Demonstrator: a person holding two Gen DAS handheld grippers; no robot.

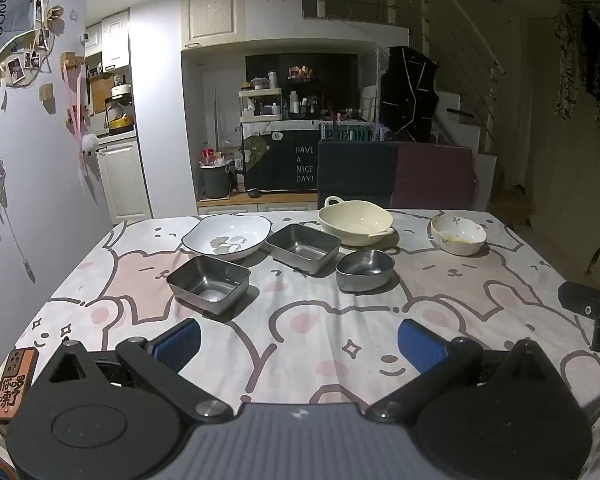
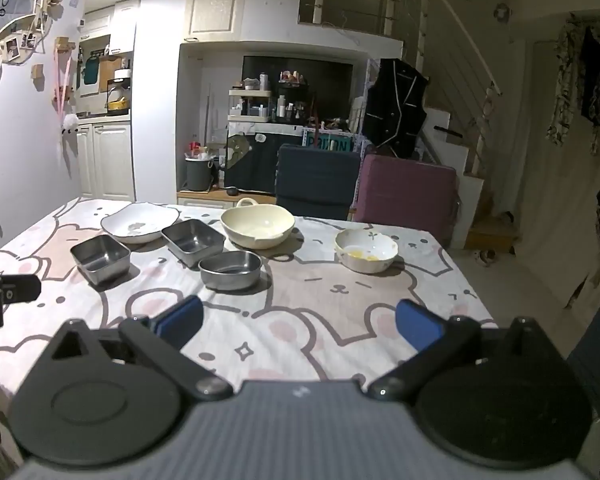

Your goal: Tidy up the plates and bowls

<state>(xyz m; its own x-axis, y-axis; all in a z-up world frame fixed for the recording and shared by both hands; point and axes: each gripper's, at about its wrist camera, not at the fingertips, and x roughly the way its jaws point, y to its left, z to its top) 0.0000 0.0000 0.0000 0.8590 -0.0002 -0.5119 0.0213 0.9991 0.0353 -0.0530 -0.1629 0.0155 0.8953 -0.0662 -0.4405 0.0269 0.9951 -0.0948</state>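
On the bear-print tablecloth stand two square steel trays [image 1: 208,283] [image 1: 303,246], a round steel bowl [image 1: 365,270], a white leaf-print plate [image 1: 227,236], a cream handled bowl [image 1: 355,222] and a small white flowered bowl [image 1: 458,234]. The right wrist view shows the same: trays [image 2: 100,258] [image 2: 193,241], steel bowl [image 2: 231,269], plate [image 2: 140,222], cream bowl [image 2: 258,226], flowered bowl [image 2: 366,249]. My left gripper [image 1: 299,344] is open and empty near the front edge. My right gripper [image 2: 299,322] is open and empty, short of the steel bowl.
A phone in an orange case [image 1: 14,384] lies at the table's front left corner. Part of the other gripper shows at the right edge of the left wrist view [image 1: 592,312] and at the left edge of the right wrist view [image 2: 4,296]. Two chairs [image 2: 318,184] stand behind the table.
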